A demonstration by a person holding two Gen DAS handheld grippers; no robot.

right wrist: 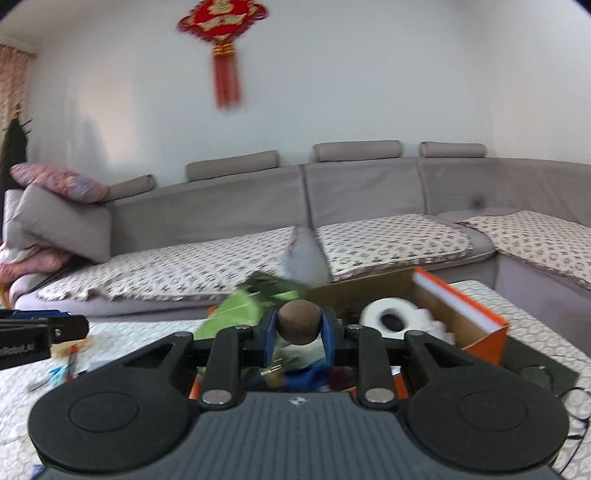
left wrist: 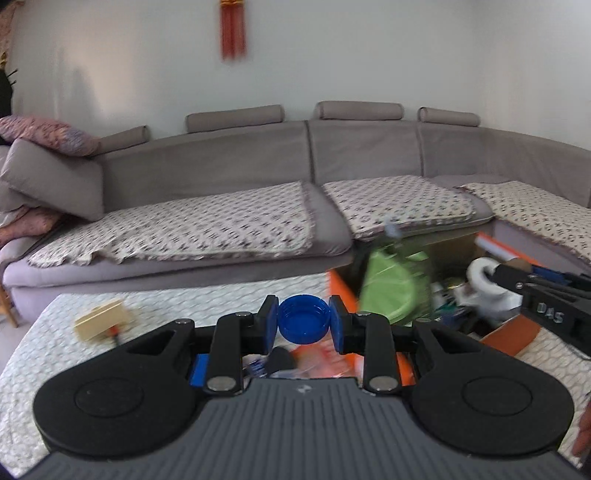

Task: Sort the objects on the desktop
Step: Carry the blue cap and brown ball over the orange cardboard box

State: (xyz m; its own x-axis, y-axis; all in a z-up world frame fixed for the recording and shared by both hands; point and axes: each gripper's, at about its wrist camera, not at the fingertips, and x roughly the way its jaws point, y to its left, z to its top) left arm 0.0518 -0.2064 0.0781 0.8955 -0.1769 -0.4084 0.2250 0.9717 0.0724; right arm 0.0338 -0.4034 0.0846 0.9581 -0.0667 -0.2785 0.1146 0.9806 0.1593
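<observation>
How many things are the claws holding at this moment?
2. The left claw is shut on a blue cap. The right claw is shut on a brown ball, above the orange box. More items lie in the box, some possibly hidden.

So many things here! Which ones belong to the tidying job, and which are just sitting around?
Part of the job:
- blue bottle cap, clamped by the left gripper
- brown ball, clamped by the right gripper
- orange box holding a paper roll
- wooden block on the table

Just lying about:
- grey sofa
- red wall ornament
</observation>
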